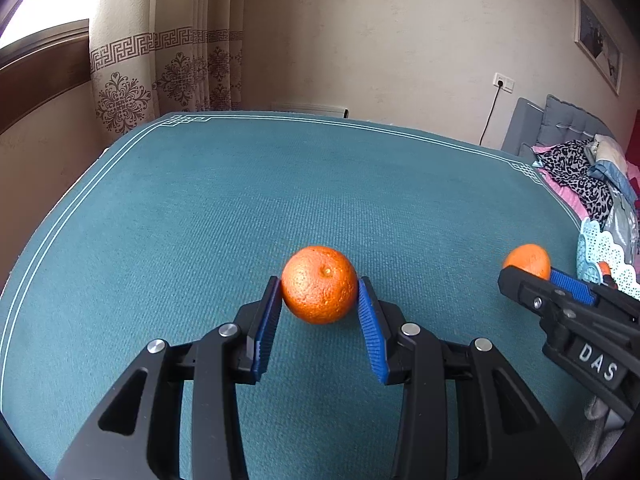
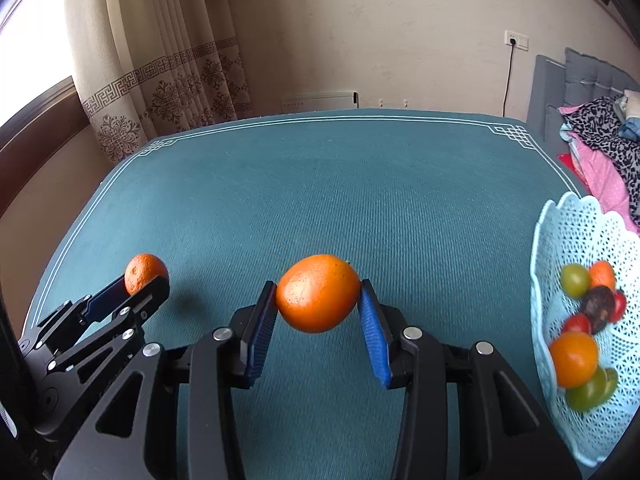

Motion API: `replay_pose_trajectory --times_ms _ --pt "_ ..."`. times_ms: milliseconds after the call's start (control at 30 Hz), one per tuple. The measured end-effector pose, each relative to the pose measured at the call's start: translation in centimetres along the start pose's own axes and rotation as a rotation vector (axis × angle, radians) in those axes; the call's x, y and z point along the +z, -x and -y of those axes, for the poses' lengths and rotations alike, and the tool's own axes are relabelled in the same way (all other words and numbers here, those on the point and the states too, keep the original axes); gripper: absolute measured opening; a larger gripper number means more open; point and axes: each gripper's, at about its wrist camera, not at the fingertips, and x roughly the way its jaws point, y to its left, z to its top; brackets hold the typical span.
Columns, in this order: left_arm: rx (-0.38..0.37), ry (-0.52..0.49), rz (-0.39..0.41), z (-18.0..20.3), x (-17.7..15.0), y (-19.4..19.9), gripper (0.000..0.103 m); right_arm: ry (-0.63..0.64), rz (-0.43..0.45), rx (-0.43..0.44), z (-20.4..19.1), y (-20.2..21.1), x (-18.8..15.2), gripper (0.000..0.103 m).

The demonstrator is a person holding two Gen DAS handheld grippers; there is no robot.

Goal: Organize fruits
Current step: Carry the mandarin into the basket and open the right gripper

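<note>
My left gripper [image 1: 320, 285] is shut on a rough-skinned orange [image 1: 319, 285], both blue pads [image 1: 267, 322] pressing its sides over the teal tablecloth [image 1: 240, 208]. In the right wrist view, that orange [image 2: 145, 273] and the left gripper [image 2: 138, 286] appear at the far left. My right gripper [image 2: 319, 294] is shut on a smoother orange [image 2: 318, 293], held clear above the cloth. The left wrist view has it at the right edge, with the right gripper [image 1: 534, 274] closed on that orange [image 1: 527, 260]. A pale blue lattice basket [image 2: 560, 236] stands to the right with several fruits inside.
The basket [image 1: 600, 246] holds oranges, green and red round fruits and one dark fruit [image 2: 598, 304]. A bed with piled clothes [image 2: 600, 140] lies beyond the table's right edge. Curtains [image 2: 160, 80] and a window are at the back left, and a wall socket with a cable [image 2: 516, 42] is behind.
</note>
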Motion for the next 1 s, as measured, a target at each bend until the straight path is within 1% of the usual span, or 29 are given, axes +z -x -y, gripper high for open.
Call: replay_pose_trajectory --times_ms 300,500,833,1000 --pt "-0.025 -0.012 0.011 0.8 -0.9 1.9 0.04 -0.025 0.011 0.011 0.3 2.9 -2.9 0.042" --pt "-0.039 -0.02 0.004 0.7 -2.4 3.4 0.04 -0.05 0.031 0.013 1.2 5.3 -5.4 0.042" --pt "-0.042 -0.041 -0.002 0.5 -4.9 5.9 0.04 -0.119 0.11 -0.002 4.3 10.3 -7.9 0.042" --pt "-0.038 -0.05 -0.005 0.6 -5.5 6.7 0.04 -0.168 0.179 -0.053 7.0 13.4 -8.4 0.042"
